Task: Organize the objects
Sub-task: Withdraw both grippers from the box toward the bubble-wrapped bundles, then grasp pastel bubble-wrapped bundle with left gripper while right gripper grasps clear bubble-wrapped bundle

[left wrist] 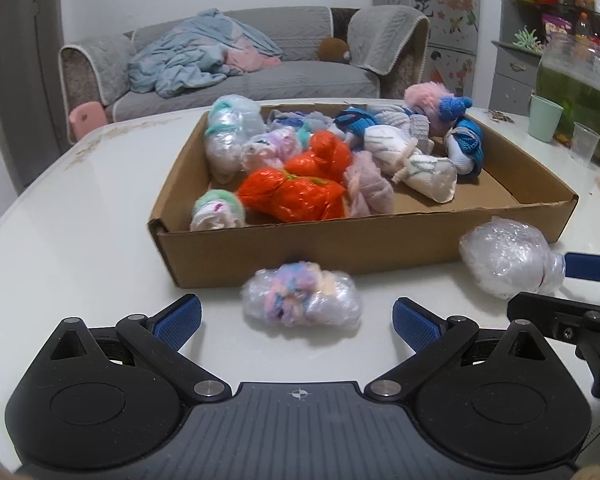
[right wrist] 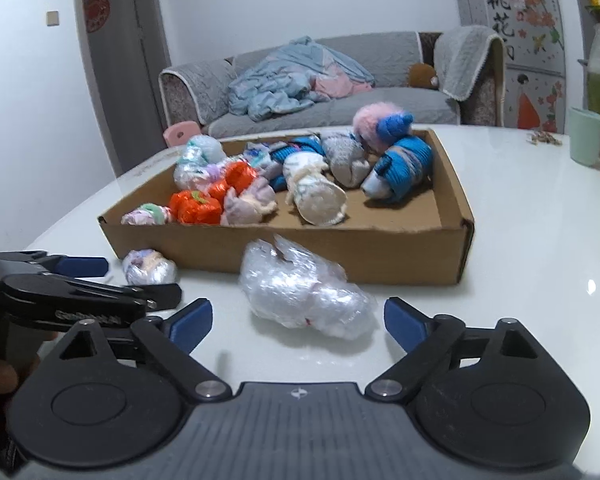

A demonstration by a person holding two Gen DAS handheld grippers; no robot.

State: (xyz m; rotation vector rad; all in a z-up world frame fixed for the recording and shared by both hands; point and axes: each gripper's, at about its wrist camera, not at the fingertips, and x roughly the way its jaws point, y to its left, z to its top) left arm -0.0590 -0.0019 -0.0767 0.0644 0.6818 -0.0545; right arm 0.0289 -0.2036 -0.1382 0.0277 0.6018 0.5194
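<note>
While both tools gape empty, left tool (left wrist: pixel 296 326) faces pastel bundle (left wrist: pixel 301 294) lying crosswise, right tool (right wrist: pixel 298 322) faces clear bundle (right wrist: pixel 306 294) angled.

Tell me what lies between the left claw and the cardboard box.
One plastic-wrapped pastel bundle lies on the white table, ahead of the open left claw and just short of the cardboard box, in the left wrist view.

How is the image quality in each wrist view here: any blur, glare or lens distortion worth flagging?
Left wrist view: strong fisheye bending of the white table edge, and the plastic-wrapped pastel bundle looks soft. Right wrist view: same curvature, a small glare spot on the glossy tabletop at right, clear plastic-wrapped white bundle slightly smeared, brown cardboard box reasonably sharp.
</note>
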